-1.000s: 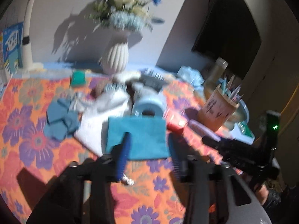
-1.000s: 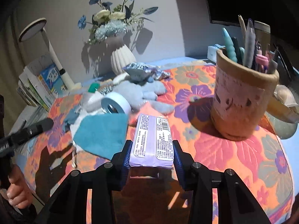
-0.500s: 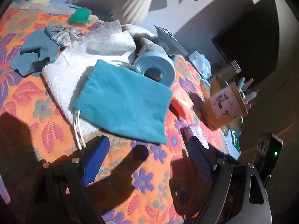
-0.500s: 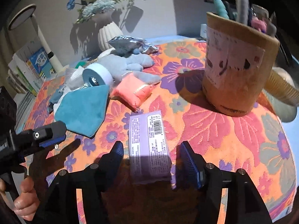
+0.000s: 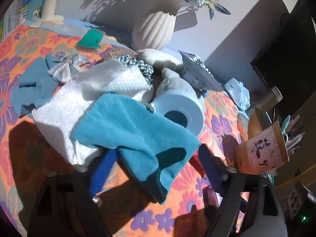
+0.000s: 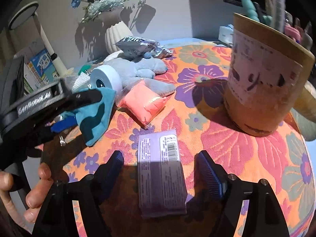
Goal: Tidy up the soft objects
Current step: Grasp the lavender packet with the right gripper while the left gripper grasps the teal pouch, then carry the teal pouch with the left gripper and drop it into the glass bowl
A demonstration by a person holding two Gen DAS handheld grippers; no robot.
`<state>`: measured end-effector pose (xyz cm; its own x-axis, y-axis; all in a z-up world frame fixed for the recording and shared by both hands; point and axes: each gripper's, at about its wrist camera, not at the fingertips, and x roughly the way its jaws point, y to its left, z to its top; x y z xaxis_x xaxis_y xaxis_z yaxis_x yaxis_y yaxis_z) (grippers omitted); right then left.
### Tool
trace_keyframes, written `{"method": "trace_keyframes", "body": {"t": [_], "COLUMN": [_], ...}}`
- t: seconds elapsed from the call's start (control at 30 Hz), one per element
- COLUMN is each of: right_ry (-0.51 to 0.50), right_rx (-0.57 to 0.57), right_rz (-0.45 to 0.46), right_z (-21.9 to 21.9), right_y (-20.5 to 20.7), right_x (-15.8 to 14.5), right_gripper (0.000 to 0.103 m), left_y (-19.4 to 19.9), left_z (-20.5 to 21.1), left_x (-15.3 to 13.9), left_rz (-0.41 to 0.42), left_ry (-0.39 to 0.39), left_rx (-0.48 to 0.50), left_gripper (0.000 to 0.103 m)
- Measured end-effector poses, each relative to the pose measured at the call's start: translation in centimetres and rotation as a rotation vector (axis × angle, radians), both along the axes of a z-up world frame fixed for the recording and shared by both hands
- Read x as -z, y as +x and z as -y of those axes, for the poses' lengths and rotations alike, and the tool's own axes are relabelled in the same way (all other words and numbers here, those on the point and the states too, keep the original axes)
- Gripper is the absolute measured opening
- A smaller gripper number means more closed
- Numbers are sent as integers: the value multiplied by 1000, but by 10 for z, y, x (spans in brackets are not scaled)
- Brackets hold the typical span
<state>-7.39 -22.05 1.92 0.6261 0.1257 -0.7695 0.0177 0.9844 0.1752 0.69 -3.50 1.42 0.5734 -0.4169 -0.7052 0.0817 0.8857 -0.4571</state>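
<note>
Left tool (image 5: 156, 167): jaws closing, corner of the teal cloth (image 5: 134, 130) between them.
Right tool (image 6: 160, 169): jaws opening, astride the purple packet (image 6: 160, 169), not touching.
Packet: flat on the table (image 6: 246, 150).

Pen cup (image 6: 264, 90) blocks right; soft clutter (image 5: 110, 90) apparently crowds left.

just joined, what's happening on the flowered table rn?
A person is sorting soft items with a handheld tongs in each hand. The right tongs is opening around the purple packet, which lies flat on the flowered tablecloth between its fingers with gaps on both sides. The left tongs is closing on the near edge of the teal cloth, which drapes over the white towel beside the paper roll.
</note>
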Motion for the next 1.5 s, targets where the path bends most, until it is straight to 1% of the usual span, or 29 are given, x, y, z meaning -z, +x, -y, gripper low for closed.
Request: {"method": "trace_keyframes", "body": {"t": [0.03, 0.07, 0.1, 0.13, 0.17, 0.2, 0.23, 0.27, 0.47, 0.63, 0.77, 0.87, 0.97, 1.07, 1.1, 1.17, 1.23, 1.3, 1.33, 1.43, 1.5], "right_ry": [-11, -22, -30, -38, -48, -57, -59, -58, 1, 35, 66, 65, 63, 60, 72, 113, 96, 84, 85, 92, 86], "right_rx": [-2, -5, -2, 4, 12, 18, 21, 25, 40, 56, 80, 106, 142, 208, 242, 299, 349, 392, 405, 460, 492], "right_rz": [1, 3, 6, 10, 11, 13, 16, 18, 31, 93, 136, 152, 141, 97, 67, 45, 59, 79, 84, 112, 135], "right_z": [-1, -2, -2, -2, -1, 0, 2, 3, 13, 20, 34, 44, 58, 79, 88, 109, 124, 137, 142, 164, 177], "right_y": [1, 1, 2, 2, 2, 3, 3, 2, -8, -26, -41, -52, -60, -67, -69, -76, -86, -94, -97, -107, -113], "right_x": [0, 1, 1, 1, 1, 1, 1, 1, -8, -31, -50, -57, -59, -58, -56, -55, -60, -67, -70, -82, -89], "right_gripper": [77, 75, 70, 63, 60, 54, 46, 40, 39, 39, 39, 39, 39, 39, 39, 39, 39, 39, 39, 39, 39], "left_y": [0, 0, -1, -3, -4, -7, -10, -14, -45, -69, -82, -88, -94, -102, -106, -115, -121, -126, -128, -135, -137], "left_z": [0, -1, -5, -8, -10, -12, -13, -14, -18, -10, 3, 15, 29, 53, 62, 82, 98, 114, 121, 147, 165], "left_x": [0, 1, 3, 4, 4, 4, 3, 0, -28, -54, -70, -75, -77, -71, -70, -70, -70, -70, -70, -75, -77], "left_rz": [-2, -6, -7, -7, -7, -4, 6, 20, 138, 213, 252, 263, 255, 223, 223, 224, 221, 200, 199, 208, 200], "left_ry": [14, 25, 20, 1, -7, -4, -4, -9, -54, -62, -72, -74, -69, -74, -66, -56, -61, -107, -116, -122, -143], "left_rx": [-1, -2, -6, -4, -4, -3, 0, 4, 43, 90, 128, 155, 176, 231, 251, 305, 345, 394, 411, 471, 511], "left_gripper": [46, 31, 28, 26, 21, 17, 15, 14, 12, 12, 12, 12, 12, 12, 12, 12, 12, 12, 12, 12, 12]}}
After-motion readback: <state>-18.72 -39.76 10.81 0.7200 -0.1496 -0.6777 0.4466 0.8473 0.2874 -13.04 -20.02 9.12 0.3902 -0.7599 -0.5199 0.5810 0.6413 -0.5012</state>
